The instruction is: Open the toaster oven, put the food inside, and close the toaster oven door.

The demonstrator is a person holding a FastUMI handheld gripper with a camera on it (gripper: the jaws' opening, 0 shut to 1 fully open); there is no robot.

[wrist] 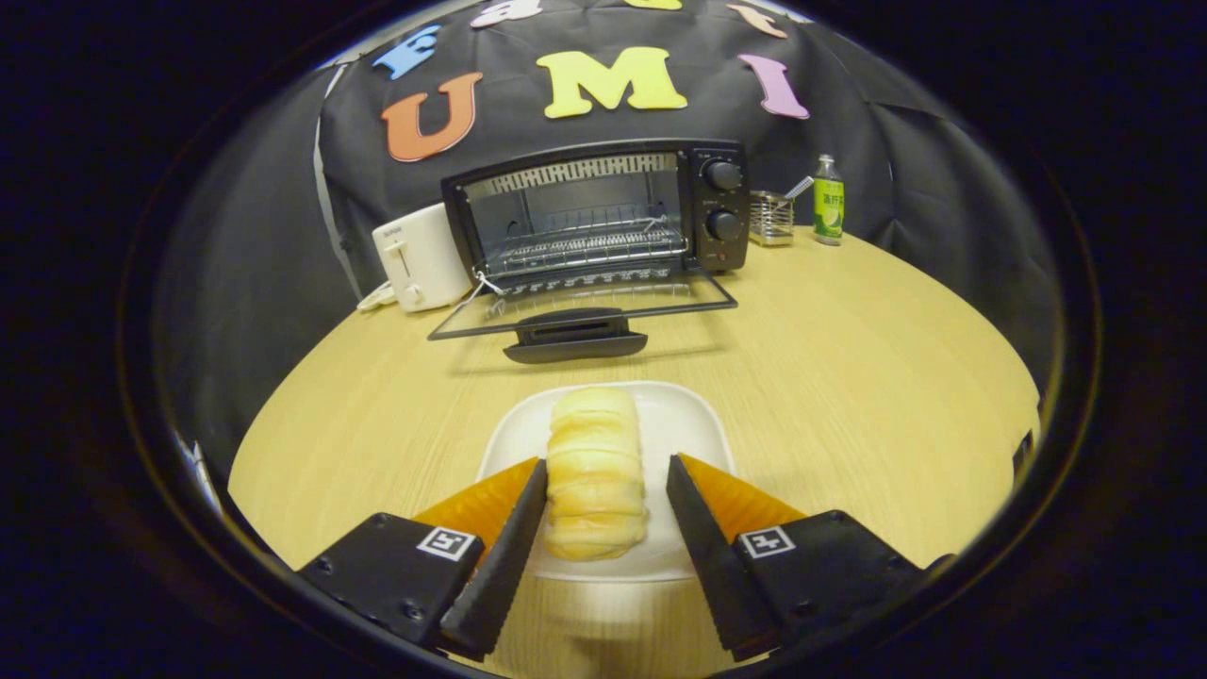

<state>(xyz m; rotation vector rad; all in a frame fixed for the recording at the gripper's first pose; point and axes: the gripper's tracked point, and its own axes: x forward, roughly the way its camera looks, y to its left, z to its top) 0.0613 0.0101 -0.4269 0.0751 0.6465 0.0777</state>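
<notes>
Gripper view, read from left to right. At the far left of the wooden table (849, 377) stands a white pop-up toaster (420, 256), touching or just beside the left wall of the toaster oven (603, 212). The toaster oven is black, set against the booth's dark cloth wall, with its glass door (585, 306) dropped fully open so that it lies nearly flat toward the viewer, the dark handle (575, 341) at its front edge. Inside, a wire rack (589, 247) is visible, bare. Two round knobs (724, 198) sit one above the other on the oven's right-hand panel. Just right of the oven is a small wire basket (771, 219) with a utensil handle sticking out of it, and beside that an upright green bottle (828, 200).

In the foreground, well apart from the open door, a white plate (698, 424) carries a pale, ridged bread roll (594, 471) lying lengthwise, pointing toward the oven. The gripper (606, 471) is spread, one finger on either side of the roll (the left finger appears to be at or nearly at the roll's flank; a clear gap shows between the roll and the right finger). The roll rests on the plate, between the fingers.
</notes>
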